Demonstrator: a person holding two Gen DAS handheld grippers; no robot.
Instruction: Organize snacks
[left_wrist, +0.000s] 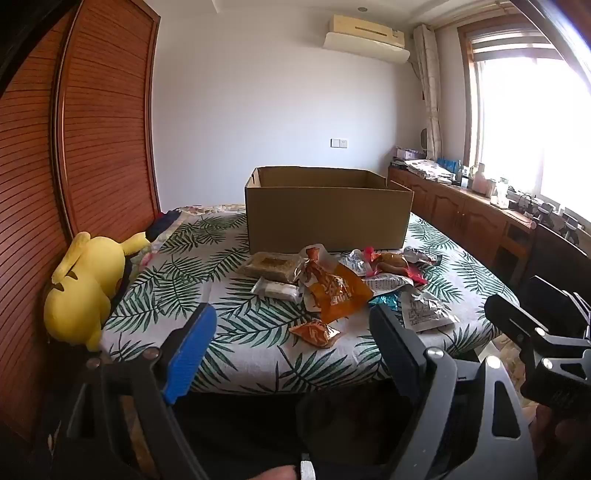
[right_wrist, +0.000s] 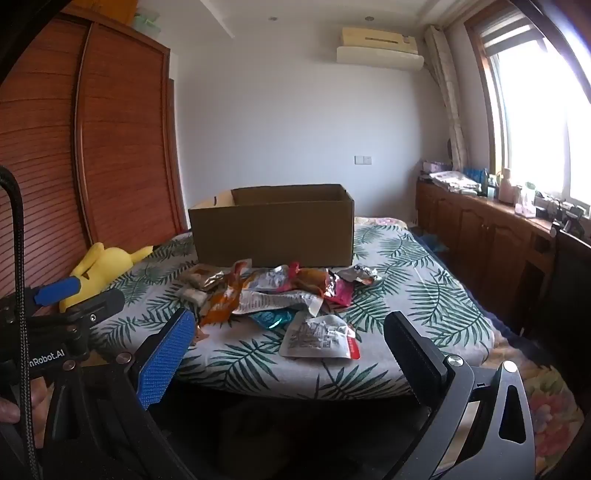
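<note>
An open cardboard box stands on the leaf-print bed; it also shows in the right wrist view. Several snack packets lie in a pile in front of it: an orange packet, a small orange packet, a white packet and a brown block pack. In the right wrist view the white packet lies nearest. My left gripper is open and empty before the bed's near edge. My right gripper is open and empty, level with it on the right.
A yellow plush toy lies at the bed's left edge against a wooden wardrobe. A low wooden cabinet with clutter runs along the window wall on the right. A flowered rug lies right of the bed.
</note>
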